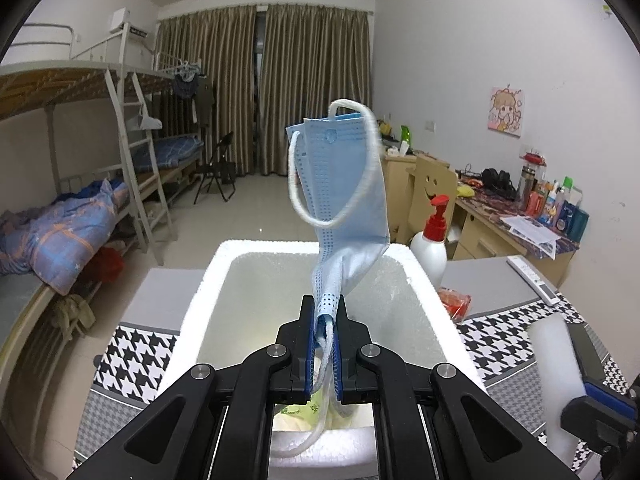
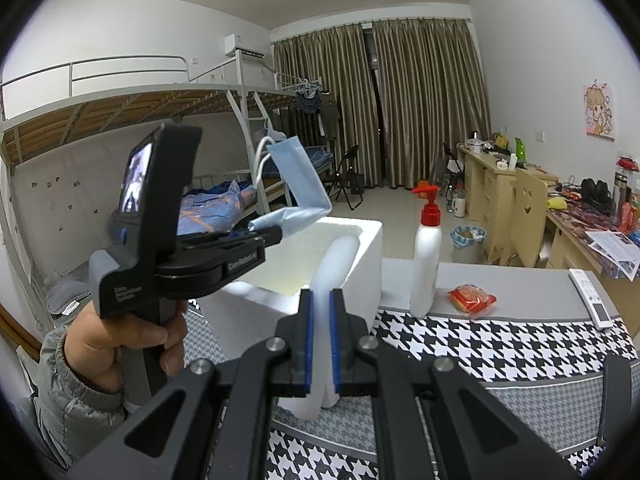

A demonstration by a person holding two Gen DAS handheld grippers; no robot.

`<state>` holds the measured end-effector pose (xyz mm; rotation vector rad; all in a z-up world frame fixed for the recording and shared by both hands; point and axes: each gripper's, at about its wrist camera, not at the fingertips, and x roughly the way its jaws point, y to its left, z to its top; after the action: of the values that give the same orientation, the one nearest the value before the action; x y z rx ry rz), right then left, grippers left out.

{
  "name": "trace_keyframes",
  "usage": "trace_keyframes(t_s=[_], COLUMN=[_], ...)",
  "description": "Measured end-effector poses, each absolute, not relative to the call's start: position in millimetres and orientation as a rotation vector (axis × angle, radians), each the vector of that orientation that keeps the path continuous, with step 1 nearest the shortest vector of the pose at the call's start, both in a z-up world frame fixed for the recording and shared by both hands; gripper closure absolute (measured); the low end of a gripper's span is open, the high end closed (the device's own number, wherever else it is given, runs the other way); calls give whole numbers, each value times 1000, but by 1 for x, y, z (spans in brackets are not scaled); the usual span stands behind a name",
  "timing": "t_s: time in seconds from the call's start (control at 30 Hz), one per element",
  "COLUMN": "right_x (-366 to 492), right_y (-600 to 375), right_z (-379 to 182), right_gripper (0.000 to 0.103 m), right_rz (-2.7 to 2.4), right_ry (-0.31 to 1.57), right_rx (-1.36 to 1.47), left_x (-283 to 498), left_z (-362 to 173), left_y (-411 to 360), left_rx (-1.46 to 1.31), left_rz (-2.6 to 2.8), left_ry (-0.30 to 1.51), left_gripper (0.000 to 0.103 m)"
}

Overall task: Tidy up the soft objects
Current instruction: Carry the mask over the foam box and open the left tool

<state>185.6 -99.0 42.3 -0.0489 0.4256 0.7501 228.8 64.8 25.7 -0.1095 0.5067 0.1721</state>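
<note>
My left gripper [image 1: 323, 320] is clamped on a blue face mask [image 1: 340, 184]; the mask stands up ahead of the fingertips, bent over at the top, with one ear loop [image 1: 296, 184] swinging free in front and another trailing back under the jaws; directly below and ahead of that gripper sits the white foam box [image 1: 224, 276], so the mask is held over its open mouth. My right gripper [image 2: 320, 320] is closed narrowly on a soft white foam strip [image 2: 334, 264]; the strip curves forward from the fingertips toward the box's near wall, and its lower end hangs down behind the pads toward the houndstooth cloth [image 2: 480, 344].

Risks as I judge them: the pinch on the mask is only at its lower edge, so the trailing loop could snag on a finger when I let go, and the mask would dangle instead of dropping; it is light and may land draped over the rim rather than inside. The two grippers are near each other; bringing the strip in while the left hand [image 2: 132, 340] is over the box could knock them together. Just right of the box stand a pump bottle [image 2: 427, 256] and a red packet [image 2: 472, 299]; a wide swing of the right gripper could tip the bottle.
</note>
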Motion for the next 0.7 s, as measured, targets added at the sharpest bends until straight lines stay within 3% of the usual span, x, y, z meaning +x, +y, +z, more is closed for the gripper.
trace_keyframes(t_s=[0.13, 0.2, 0.27, 0.3, 0.43, 0.7], right_x=[189, 191, 192, 193, 196, 201], right_y=[-98, -98, -97, -96, -95, -91], right_z=[42, 43, 45, 46, 47, 49], right_gripper=[93, 93, 93, 93, 93, 93], right_rz=[744, 739, 736, 733, 730, 729], right_ry=[431, 433, 432, 432, 432, 433], right_rx=[-49, -49, -50, -51, -55, -58], left_x=[233, 233, 232, 230, 227, 214], left_z=[23, 22, 23, 24, 25, 34], left_y=[69, 70, 71, 72, 74, 74], left_rx=[-108, -110, -113, -116, -119, -116], left_rz=[186, 189, 188, 190, 199, 228], left_ry=[524, 526, 520, 511, 500, 452], left_gripper=[94, 84, 51, 46, 39, 9])
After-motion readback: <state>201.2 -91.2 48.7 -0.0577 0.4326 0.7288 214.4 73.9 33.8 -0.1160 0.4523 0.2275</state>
